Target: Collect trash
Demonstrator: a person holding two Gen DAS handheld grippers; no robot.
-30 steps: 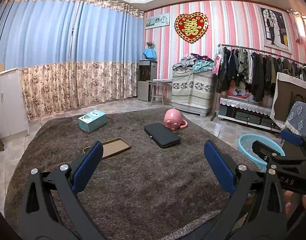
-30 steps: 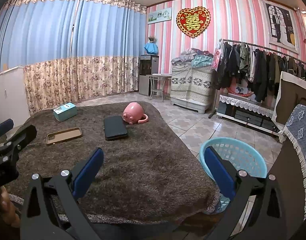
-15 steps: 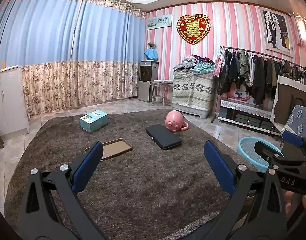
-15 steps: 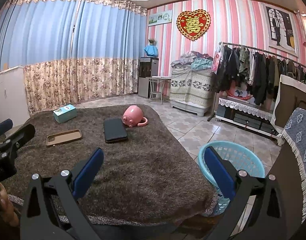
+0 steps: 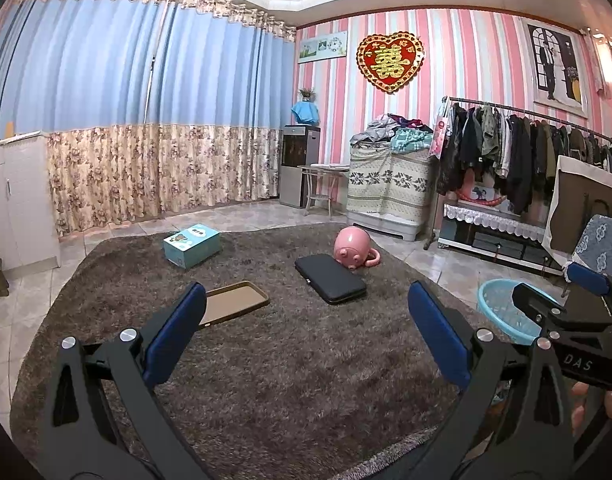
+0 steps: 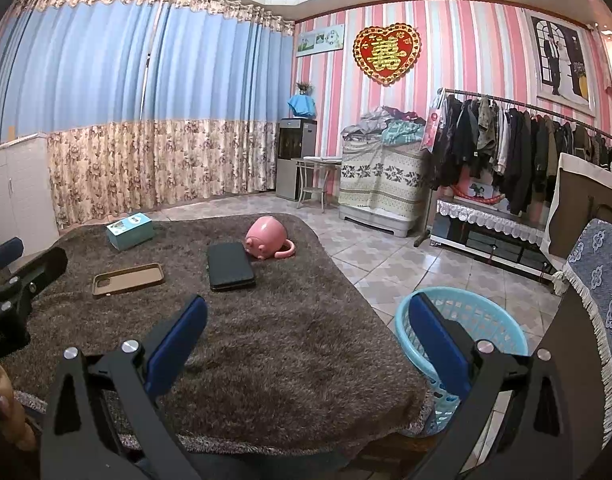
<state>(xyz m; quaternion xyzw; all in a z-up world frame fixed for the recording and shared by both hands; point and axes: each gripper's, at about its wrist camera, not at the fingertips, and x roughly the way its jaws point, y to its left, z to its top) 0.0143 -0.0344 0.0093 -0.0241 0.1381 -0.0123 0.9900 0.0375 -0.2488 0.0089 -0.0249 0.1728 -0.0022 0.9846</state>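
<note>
Two handheld grippers hung over a brown shag-covered worktop (image 6: 290, 344) with the rubbish untouched. The left gripper (image 5: 306, 320) and the right gripper (image 6: 307, 330) each stood with jaws wide and nothing between them. Over the preceding second the only change was a slight drift of both viewpoints; every object on the worktop kept its place, so the collecting had, by all appearances, not begun.

Four things lay on the pile: a teal carton (image 5: 192, 245) at the far left, a tan phone case (image 5: 234, 300) lying flat and nearest the left gripper, a black pouch (image 5: 329, 283) just right of centre, and a pink pig-shaped mug (image 5: 353, 251) tipped on its side, close against the pouch's far end. Which of them counted as trash could not be told for certain.

A pale blue basket (image 6: 485, 320) stood on the tiled floor just off the worktop's right edge, near the right gripper, and looked the likely destination. It appeared empty as far as its interior showed. The phone case seemed the easiest first pick for the left gripper, though its thin, flat profile against the deep pile might make the grip awkward.
</note>
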